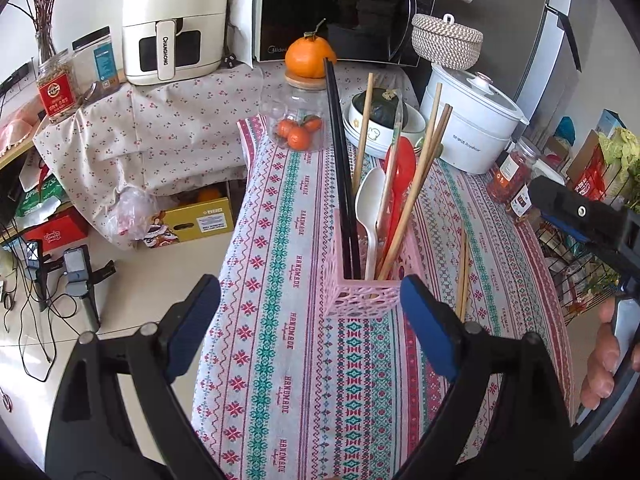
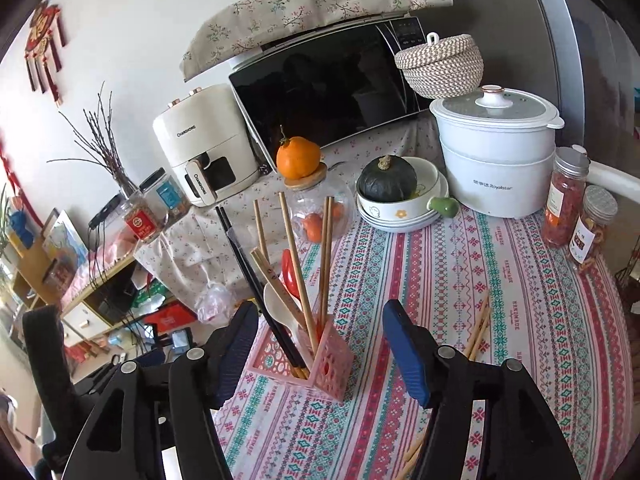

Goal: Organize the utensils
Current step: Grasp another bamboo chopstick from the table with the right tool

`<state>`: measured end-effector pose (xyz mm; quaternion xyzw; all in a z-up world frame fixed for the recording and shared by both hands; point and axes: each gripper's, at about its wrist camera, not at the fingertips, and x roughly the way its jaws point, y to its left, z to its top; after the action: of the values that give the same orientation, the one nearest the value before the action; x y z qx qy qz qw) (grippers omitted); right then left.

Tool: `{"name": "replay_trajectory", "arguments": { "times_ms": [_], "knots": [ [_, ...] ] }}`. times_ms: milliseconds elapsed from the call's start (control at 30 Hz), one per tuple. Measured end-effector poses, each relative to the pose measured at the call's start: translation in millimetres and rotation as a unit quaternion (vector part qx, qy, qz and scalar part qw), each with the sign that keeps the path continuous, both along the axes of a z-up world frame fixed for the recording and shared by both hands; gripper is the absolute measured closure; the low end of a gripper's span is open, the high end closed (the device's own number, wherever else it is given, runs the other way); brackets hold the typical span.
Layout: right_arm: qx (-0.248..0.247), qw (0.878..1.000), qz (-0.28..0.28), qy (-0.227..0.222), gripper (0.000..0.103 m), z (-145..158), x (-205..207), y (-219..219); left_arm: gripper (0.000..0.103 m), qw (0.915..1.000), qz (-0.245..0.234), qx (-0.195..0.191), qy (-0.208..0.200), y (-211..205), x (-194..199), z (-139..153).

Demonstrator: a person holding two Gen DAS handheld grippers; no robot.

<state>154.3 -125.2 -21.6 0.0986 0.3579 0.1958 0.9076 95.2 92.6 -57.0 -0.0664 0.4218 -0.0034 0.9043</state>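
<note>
A pink lattice utensil holder (image 1: 360, 298) (image 2: 322, 368) stands on the patterned tablecloth (image 1: 280, 360). It holds black chopsticks (image 1: 340, 168) (image 2: 248, 264), a white spoon (image 1: 370, 200) (image 2: 280, 308), a red spoon (image 1: 402, 168) (image 2: 290, 272) and several wooden chopsticks (image 1: 424, 176) (image 2: 296, 256). Just right of the holder a loose wooden pair (image 1: 463, 272) (image 2: 478, 332) lies flat on the cloth. My left gripper (image 1: 310, 322) is open just short of the holder, with nothing between its pads. My right gripper (image 2: 322, 344) is open too, above and just short of the holder, its pads touching nothing.
At the back are a glass jar of tangerines (image 1: 298, 120) with an orange on its lid, a bowl holding a dark squash (image 2: 390, 184), a white steamer pot (image 2: 496, 160), two spice jars (image 2: 568, 196), a microwave (image 2: 332, 100) and an air fryer (image 1: 172, 20). The table's edge (image 1: 236, 240) drops off at the left.
</note>
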Motion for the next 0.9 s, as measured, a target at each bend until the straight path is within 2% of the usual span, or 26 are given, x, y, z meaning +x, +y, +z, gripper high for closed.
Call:
{"name": "replay_trajectory", "arguments": {
  "times_ms": [200, 433, 667, 700, 767, 833, 900],
  "knots": [
    [-0.022, 0.997, -0.056, 0.04, 0.023, -19, 2, -43, 0.008, 0.9994, -0.028, 0.002, 0.019, -17, -3, -9],
    [-0.057, 0.986, -0.109, 0.115, 0.023, -69, 19, -82, 0.008, 0.9966, -0.047, -0.014, 0.067, -34, 2, -29],
    [-0.071, 0.973, -0.131, 0.175, 0.024, -118, 45, -98, 0.008, 0.9945, -0.057, -0.007, 0.088, -45, 4, -38],
    [-0.068, 0.972, -0.132, 0.18, 0.027, -123, 49, -99, 0.008, 0.9942, -0.058, -0.007, 0.09, -46, 4, -39],
    [-0.056, 0.971, -0.13, 0.191, 0.04, -134, 57, -100, 0.008, 0.9938, -0.058, -0.008, 0.095, -46, 5, -40],
    [-0.041, 0.97, -0.124, 0.203, 0.06, -143, 64, -101, 0.008, 0.9934, -0.06, -0.011, 0.097, -46, 5, -41],
    [-0.031, 0.97, -0.122, 0.209, 0.071, -149, 71, -99, 0.008, 0.9932, -0.063, -0.013, 0.097, -46, 6, -40]
  ]
}}
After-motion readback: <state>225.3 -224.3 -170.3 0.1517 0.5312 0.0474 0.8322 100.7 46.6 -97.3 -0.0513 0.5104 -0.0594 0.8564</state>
